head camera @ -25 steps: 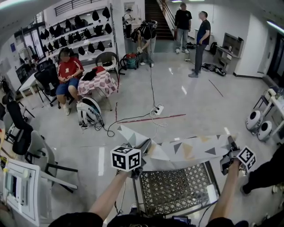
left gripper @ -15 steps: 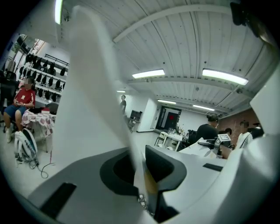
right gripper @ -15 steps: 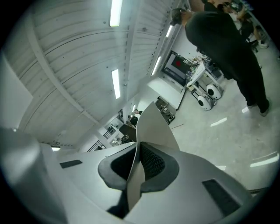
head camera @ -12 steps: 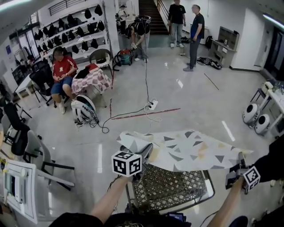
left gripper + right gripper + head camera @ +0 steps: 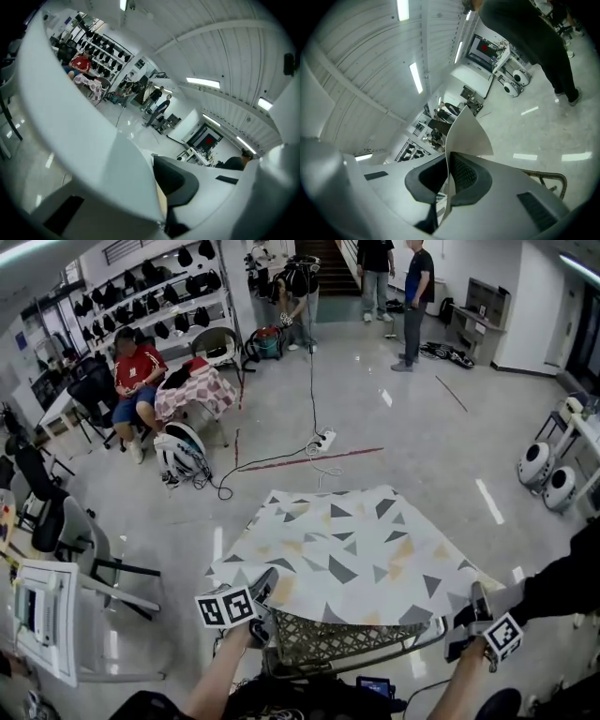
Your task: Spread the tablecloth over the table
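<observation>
Left gripper point(image 5: 266, 579) and right gripper point(image 5: 476, 596) each pinched a near corner of the thin, triangle-patterned tablecloth point(image 5: 347, 554) (smooth, slightly billowed), which lay over the lattice-topped metal table point(image 5: 323, 641).

**Colours/patterns, current frame**

tablecloth point(image 5: 352, 554): cream with scattered grey, black and tan triangles; underside plain white.
table point(image 5: 319, 641): dark metal lattice.
left gripper point(image 5: 265, 581), right gripper point(image 5: 478, 596): light grey bodies, black pads, black-and-white square markers.
floor point(image 5: 412, 446): glossy pale grey with a red line point(image 5: 323, 457).
seated person's shirt point(image 5: 139, 365): red.
</observation>
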The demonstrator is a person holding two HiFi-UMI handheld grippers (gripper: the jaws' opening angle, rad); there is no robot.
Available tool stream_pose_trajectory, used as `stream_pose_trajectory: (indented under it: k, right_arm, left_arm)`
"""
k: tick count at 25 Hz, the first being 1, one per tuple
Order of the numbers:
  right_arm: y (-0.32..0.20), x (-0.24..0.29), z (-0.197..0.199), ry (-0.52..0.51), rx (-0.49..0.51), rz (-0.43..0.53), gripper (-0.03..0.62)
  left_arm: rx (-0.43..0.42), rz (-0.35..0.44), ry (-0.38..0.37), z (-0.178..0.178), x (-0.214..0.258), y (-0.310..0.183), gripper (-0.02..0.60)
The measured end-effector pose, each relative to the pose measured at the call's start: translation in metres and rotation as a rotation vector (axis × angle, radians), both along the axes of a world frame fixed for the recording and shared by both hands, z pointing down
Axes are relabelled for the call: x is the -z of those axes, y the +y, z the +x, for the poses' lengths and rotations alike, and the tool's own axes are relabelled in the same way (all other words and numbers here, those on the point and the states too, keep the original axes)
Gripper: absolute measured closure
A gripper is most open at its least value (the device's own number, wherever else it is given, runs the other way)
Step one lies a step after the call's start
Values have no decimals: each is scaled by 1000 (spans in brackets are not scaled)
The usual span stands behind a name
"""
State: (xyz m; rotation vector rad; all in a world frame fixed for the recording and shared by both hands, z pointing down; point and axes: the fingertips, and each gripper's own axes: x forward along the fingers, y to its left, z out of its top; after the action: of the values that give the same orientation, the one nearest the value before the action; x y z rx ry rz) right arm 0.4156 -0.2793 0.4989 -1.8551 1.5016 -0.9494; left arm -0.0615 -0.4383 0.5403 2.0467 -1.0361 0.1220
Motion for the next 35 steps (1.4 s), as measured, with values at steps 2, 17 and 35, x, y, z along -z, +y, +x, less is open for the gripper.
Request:
stream_pose_trajectory:
  k: [2, 17, 35]
  right_arm:
    - [46, -22, -32, -4, 9, -49, 579]
    - [131, -92, -45, -63, 0, -240, 578]
    - [162, -149, -112, 253, 196, -440, 577]
  left_arm:
    - [-4, 5, -47, -27, -16, 48, 548]
    - [-129, 18, -326, -4, -59, 151, 540]
    - [21, -135, -170, -64, -155, 221, 534]
